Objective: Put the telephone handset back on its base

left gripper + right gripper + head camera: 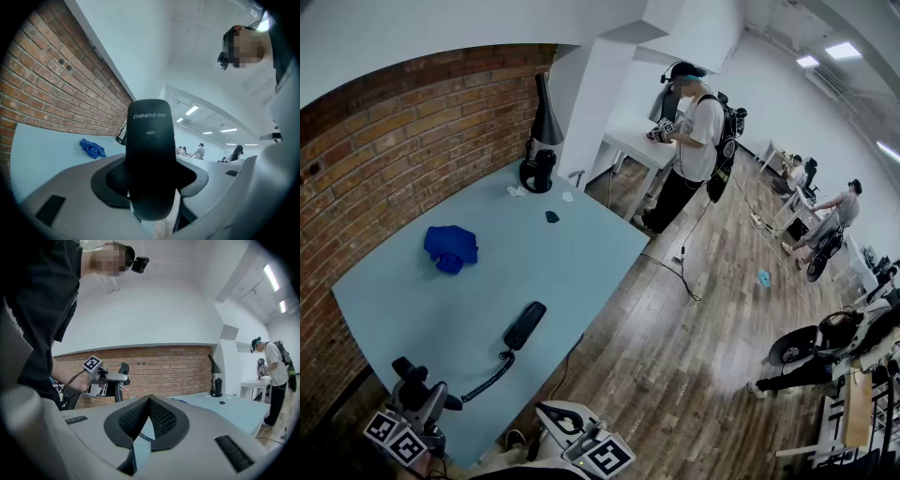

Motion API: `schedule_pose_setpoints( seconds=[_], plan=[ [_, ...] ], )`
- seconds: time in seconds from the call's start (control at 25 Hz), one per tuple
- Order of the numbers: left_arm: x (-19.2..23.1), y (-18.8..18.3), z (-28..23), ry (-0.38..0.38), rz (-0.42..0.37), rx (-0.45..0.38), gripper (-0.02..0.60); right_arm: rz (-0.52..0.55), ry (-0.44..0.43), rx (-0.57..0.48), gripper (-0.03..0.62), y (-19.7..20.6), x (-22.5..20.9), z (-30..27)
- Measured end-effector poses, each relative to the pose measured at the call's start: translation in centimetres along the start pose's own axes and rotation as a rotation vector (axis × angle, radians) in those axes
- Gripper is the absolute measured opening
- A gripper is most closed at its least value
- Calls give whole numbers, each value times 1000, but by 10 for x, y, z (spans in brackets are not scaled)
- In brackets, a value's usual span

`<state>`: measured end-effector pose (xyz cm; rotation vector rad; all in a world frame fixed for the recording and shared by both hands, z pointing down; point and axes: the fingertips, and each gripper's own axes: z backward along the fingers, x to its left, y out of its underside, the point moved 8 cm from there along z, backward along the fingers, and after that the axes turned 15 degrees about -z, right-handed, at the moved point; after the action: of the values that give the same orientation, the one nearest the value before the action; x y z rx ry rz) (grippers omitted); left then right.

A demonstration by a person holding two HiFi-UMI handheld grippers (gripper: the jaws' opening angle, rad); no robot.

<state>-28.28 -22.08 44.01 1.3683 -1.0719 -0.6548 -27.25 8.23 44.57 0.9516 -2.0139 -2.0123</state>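
Left tongs bottom-left, clamped on the black handset, which is held upright in the air over the near desk edge. Right tongs are beside them, pads together, nothing between. Coiled cord runs from the handset to the slim black base, which lies flat on the pale blue desk near the front edge. Handset and base are apart.

Further back on the desk: crumpled blue cloth toward the brick wall, small dark item mid-desk, black cone lamp at the far corner with white scraps next to it.

Room: white pillar behind the lamp, wood plank floor, cable trailing across it. 1 person stands at a 2nd, white desk. More people at the far right. Ceiling strip lights are on.
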Motion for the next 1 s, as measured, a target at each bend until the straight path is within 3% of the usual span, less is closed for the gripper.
schedule_pose_setpoints(
  seconds=[0.2,0.36,0.72,1.0],
  plan=[
    [-1,0,-6,-11,33,0,259,-33,-52,-3,21,-5,-6,-9],
    [-11,5,-15,-36,118,2,259,15,-83,8,44,-12,-11,-21],
    [-38,11,-45,-179,370,-50,259,56,-351,36,120,-23,-21,-41],
    [-69,18,-71,-303,451,-63,259,39,-548,97,138,-35,-48,-38]
  ],
)
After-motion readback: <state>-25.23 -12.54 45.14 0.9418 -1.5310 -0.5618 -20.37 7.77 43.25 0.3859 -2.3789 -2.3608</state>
